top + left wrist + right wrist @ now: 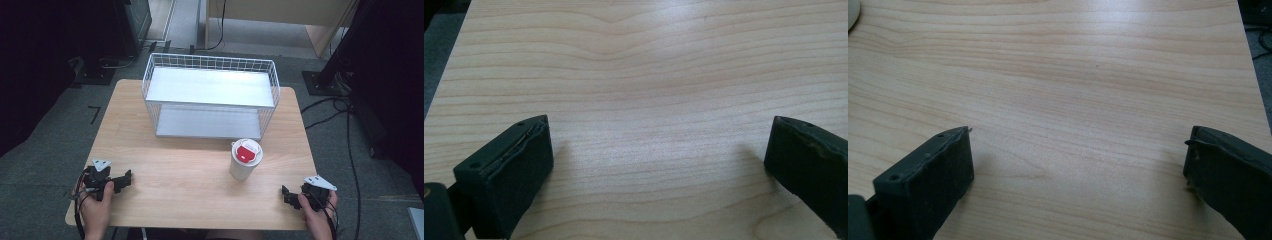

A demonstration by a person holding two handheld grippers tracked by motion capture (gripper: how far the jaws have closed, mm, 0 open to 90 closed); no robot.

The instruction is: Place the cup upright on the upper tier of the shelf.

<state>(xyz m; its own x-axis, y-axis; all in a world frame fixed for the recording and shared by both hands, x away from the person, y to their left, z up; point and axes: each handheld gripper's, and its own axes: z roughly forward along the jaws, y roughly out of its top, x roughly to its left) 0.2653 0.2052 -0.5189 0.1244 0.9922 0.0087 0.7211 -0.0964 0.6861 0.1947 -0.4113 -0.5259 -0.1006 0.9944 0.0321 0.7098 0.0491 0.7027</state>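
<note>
A white cup with a white lid and a red tab stands upright on the wooden table, right of centre. Behind it stands a white wire shelf rack with two grey shelves, both bare. My left gripper rests near the table's front left corner, held by a hand, open over bare wood. My right gripper sits near the front right corner, also open with nothing between its jaws. The cup's edge shows at the top left of the right gripper view.
Dark stands and cables lie on the grey floor to the right of the table. A wooden cabinet stands behind. Bare tabletop stretches between the two grippers and in front of the rack.
</note>
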